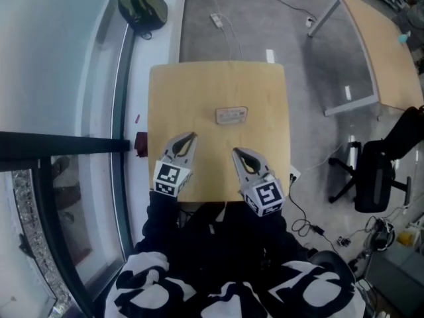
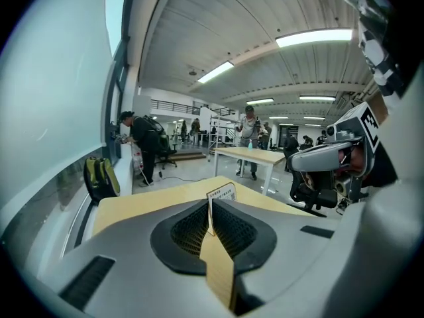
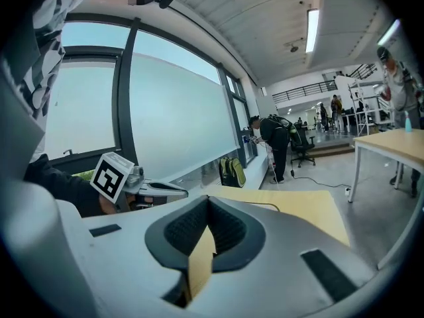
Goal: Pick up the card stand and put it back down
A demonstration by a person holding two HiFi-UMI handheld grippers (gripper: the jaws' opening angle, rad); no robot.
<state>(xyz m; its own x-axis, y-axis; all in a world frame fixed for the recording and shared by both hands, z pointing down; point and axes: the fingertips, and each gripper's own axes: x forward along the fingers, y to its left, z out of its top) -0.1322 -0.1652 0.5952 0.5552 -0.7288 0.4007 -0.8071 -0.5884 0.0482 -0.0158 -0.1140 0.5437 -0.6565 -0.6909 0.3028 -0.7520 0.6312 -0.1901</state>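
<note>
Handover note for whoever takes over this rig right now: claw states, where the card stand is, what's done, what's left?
Left claw: shut, empty, over the near part of the table.
Right claw: shut, empty, beside the left one.
Card stand: on the table near its middle, ahead of both claws, touched by neither.
Done: cannot tell whether the stand was already lifted.
Left: if not, open a claw, grip the stand, lift it, set it back down.

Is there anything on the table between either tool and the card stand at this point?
Nothing visible does. The card stand sits alone in the middle of the table, and only bare wood lies between it and the left tool and right tool, both shut and empty near the front edge.
</note>
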